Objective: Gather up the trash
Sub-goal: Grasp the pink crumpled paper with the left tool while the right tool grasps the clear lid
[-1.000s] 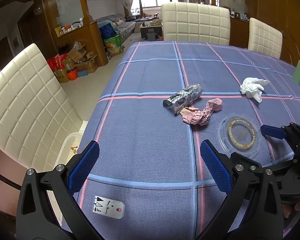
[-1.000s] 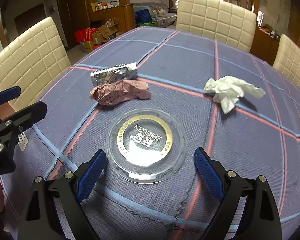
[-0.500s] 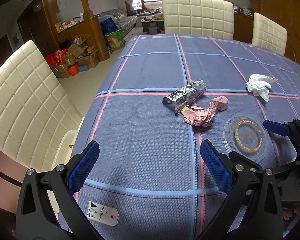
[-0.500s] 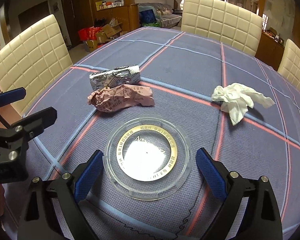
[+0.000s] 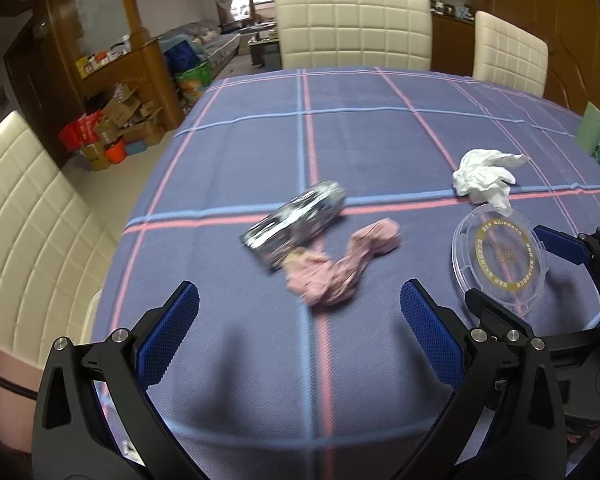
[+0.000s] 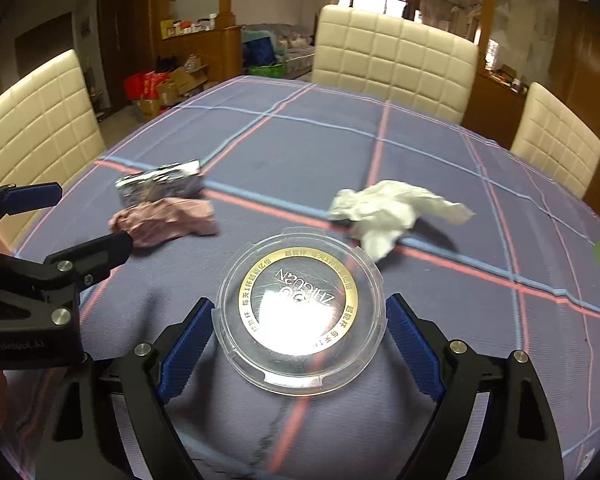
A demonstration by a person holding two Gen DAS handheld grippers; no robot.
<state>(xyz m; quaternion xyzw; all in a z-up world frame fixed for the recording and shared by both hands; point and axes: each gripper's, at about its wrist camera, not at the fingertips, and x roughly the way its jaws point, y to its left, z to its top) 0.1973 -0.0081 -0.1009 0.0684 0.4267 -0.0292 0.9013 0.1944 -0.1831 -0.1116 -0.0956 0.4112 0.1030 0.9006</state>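
You have soft daylight from the far window, which is overexposed. Strong glare sits on the clear plastic lid. The foil wrapper and pink paper are motion-blurred. Edges bend and darken; soft shadows lie under the fingers.

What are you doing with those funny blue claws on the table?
A person is picking up trash with a claw in each hand. The right gripper is open, its blue pads on either side of the clear plastic lid but not squeezing it. The left gripper is open and empty, pointing at the crumpled pink paper and the silver wrapper. A white tissue lies further back on the blue checked tablecloth. Nothing is picked up at this moment.
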